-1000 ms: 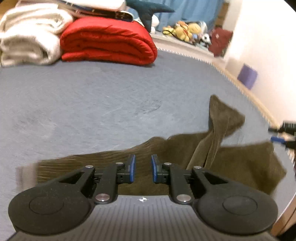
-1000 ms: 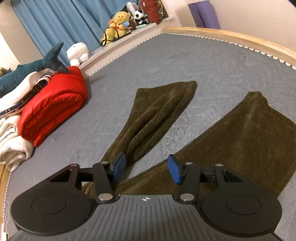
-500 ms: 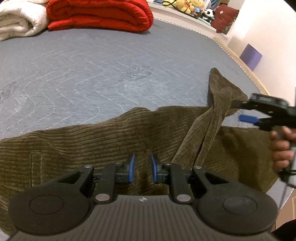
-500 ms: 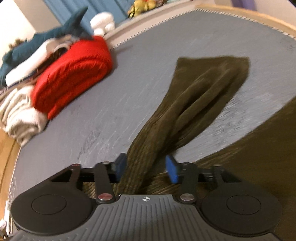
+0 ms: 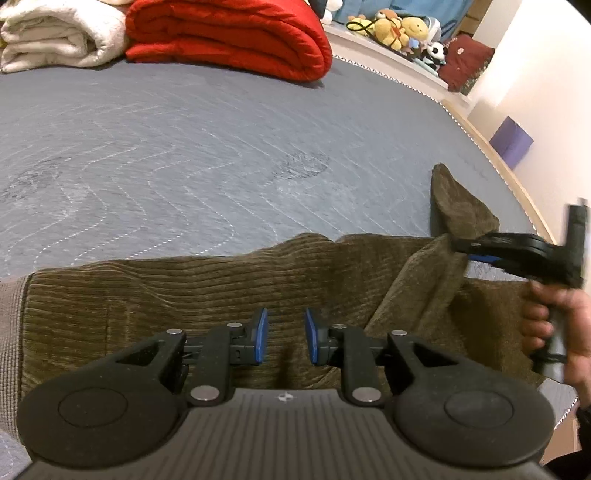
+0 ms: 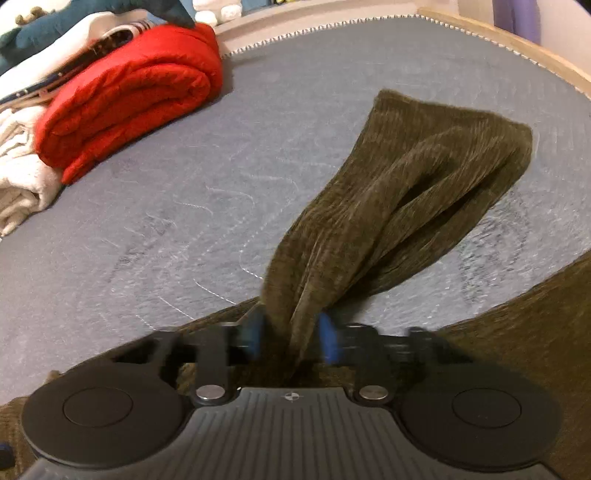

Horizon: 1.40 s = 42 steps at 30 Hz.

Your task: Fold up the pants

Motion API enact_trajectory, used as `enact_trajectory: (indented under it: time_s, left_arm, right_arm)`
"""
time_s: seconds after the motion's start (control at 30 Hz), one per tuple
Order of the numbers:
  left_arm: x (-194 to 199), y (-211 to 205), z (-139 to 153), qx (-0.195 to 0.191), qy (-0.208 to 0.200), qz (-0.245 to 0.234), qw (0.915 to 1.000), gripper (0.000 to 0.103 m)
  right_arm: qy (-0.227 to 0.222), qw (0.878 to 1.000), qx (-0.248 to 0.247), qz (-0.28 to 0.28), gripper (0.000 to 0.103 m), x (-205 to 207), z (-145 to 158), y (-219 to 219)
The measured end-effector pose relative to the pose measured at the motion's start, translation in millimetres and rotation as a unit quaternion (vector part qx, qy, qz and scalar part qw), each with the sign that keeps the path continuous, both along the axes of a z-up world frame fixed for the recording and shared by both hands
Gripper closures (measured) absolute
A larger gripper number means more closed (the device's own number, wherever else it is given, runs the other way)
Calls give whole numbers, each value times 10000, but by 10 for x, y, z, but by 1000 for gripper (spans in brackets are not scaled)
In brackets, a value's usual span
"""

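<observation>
Right wrist: right claw (image 6: 290,338) closing around bunched pants (image 6: 399,206) leg, bare mattress (image 6: 155,236) beyond.

Both wrist cameras are looking steeply down, close over the pants (image 5: 207,295) — sharing the red quilt (image 6: 125,99) lying toward eleven o'clock on the grey mat (image 5: 184,155).

My olive-brown corduroy pants (image 5: 177,295) lie spread across the near edge of the grey quilted bed (image 5: 184,155). Behind them, at the far side, I see the folded red quilted blanket (image 5: 229,37), with the rolled cream fleece blanket (image 5: 55,33) to its left.
</observation>
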<state>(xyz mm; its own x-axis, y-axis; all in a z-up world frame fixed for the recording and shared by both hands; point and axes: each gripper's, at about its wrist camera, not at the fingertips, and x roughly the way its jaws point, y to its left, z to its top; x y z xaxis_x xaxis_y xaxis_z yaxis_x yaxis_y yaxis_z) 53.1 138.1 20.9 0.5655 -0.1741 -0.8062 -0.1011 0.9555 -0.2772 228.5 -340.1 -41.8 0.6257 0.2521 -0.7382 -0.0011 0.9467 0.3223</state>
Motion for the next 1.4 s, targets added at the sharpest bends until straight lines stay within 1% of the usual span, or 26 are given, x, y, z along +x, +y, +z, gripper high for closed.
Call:
enact_trajectory:
  time_s: [0.13,0.23,0.3,0.33,0.37,0.4,0.43,0.47,0.5,0.53,0.6,0.67,0.7,0.73,0.8,0.93,0.97,1.0,1.03,1.07,1.13,1.2,1.27,1.33,1.37,1.4]
  left_arm:
    - [-72,125,-22,-20,-3,25,10000,79]
    - [-138,219,-41,-41,8,21,10000,79]
    - [-163,264,-55,-51,29,32,10000,79]
    - [-171,281,-63,-58,41,33,10000,79]
    - [-171,287,-80,-55,59,42,10000,79]
    - [-162,288,-91,-49,83,54,9999,79]
    - [-150,283,-106,-57,115,59,9999,79]
    - [-135,275,-122,-78,142,57,9999,77]
    - [-118,264,-136,-96,163,50,9998,74]
    - [-103,250,-148,-105,181,39,9998,73]
    - [-87,230,-171,-110,208,46,9997,73]
    - [-79,265,-192,-123,253,105,9995,73]
    - [-74,294,-205,-117,276,143,9995,73]
    - [-82,335,-217,-91,312,198,9993,73]
    - [-99,388,-237,-26,408,260,9988,72]
    - [-129,516,-369,263,763,243,9964,61]
    - [-134,538,-415,353,850,206,9955,61]
    - [-138,555,-454,397,908,156,9950,61]
    - [-145,573,-494,401,957,113,9945,61]
    - [-152,587,-526,404,986,65,9943,61]
    - [-171,576,-545,452,967,-4,9943,61]
    - [-174,557,-528,504,941,-25,9943,61]
    - [-177,516,-508,529,918,-31,9944,60]
    - [-182,450,-480,534,887,-88,9946,60]
    - [-181,417,-470,547,875,-130,9946,60]
    - [-174,392,-467,565,870,-178,9944,60]
  right_arm:
    - [-444,9987,-19,260,85,-393,317,-224]
    - [-547,9963,-146,645,86,-818,448,-465]
    - [-220,9940,-477,957,86,-1087,356,-606]
    - [67,9910,-658,1166,85,-1189,252,-663]
    - [433,9853,-810,1439,84,-1269,112,-712]
    - [844,9784,-928,1645,85,-1327,-52,-783]
    - [985,9773,-1050,1556,84,-1328,-116,-850]
    - [933,9796,-1183,1330,81,-1321,-115,-940]
    - [729,9842,-1153,1127,80,-1293,-36,-1024]
    - [511,9894,-978,945,78,-1256,71,-1092]
    - [-56,9966,-583,577,57,-1141,302,-1185]
    - [-464,9959,-611,488,49,-1006,400,-1107]
    - [-568,9945,-719,508,47,-907,398,-1017]
    - [-612,9932,-821,552,46,-815,363,-928]
    - [-609,9906,-1031,665,40,-641,249,-719]
    - [-402,9828,-1566,893,39,-353,-14,-295]
    - [-366,9792,-1754,948,43,-314,-76,-246]
    - [-334,9755,-1931,1002,62,-298,-127,-243]
    - [-303,9722,-2093,1007,75,-295,-167,-261]
    - [-311,9728,-2079,974,93,-307,-163,-319]
    - [-432,9809,-1779,659,96,-361,-43,-527]
    - [-715,9815,-1761,238,96,-507,137,-773]
    - [-880,9829,-1613,-98,96,-746,321,-1094]
    - [-757,9859,-1481,-199,96,-1058,390,-1415]
    - [-582,9867,-1508,-160,96,-1213,356,-1531]
    - [-287,9879,-1519,-87,96,-1374,272,-1652]
